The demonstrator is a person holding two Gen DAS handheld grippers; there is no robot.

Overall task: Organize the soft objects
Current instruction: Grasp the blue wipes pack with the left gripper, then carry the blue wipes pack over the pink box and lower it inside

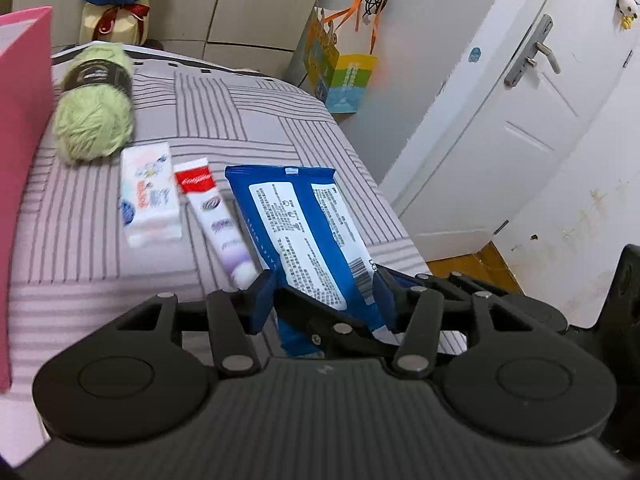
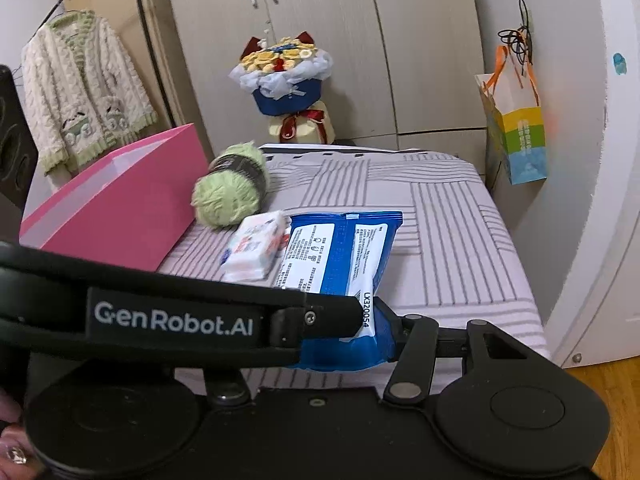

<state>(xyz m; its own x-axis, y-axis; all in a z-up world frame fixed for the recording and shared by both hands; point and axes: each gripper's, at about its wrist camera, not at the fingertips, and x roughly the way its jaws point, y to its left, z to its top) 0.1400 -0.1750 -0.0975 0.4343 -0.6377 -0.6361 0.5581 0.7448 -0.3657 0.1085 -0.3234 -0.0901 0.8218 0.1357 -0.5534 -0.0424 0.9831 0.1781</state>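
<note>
The blue wet-wipes pack [image 1: 304, 232] lies at the bed's [image 1: 360, 128] near edge, long axis running away from both hand-held grippers. The left hand-held gripper [image 1: 324, 292] and right hand-held gripper [image 2: 344, 336] each clamp its near end; the pink box [image 2: 120, 208] stands toward the left edge.

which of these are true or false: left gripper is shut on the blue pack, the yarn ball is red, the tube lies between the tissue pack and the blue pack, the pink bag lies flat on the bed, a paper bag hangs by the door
1. The left gripper is shut on the blue pack. True: its pads press the pack's near end.
2. The yarn ball is red. False: it is light green with a dark label band.
3. The tube lies between the tissue pack and the blue pack. True.
4. The pink bag lies flat on the bed. False: it stands upright beside the yarn ball.
5. A paper bag hangs by the door. True.
</note>
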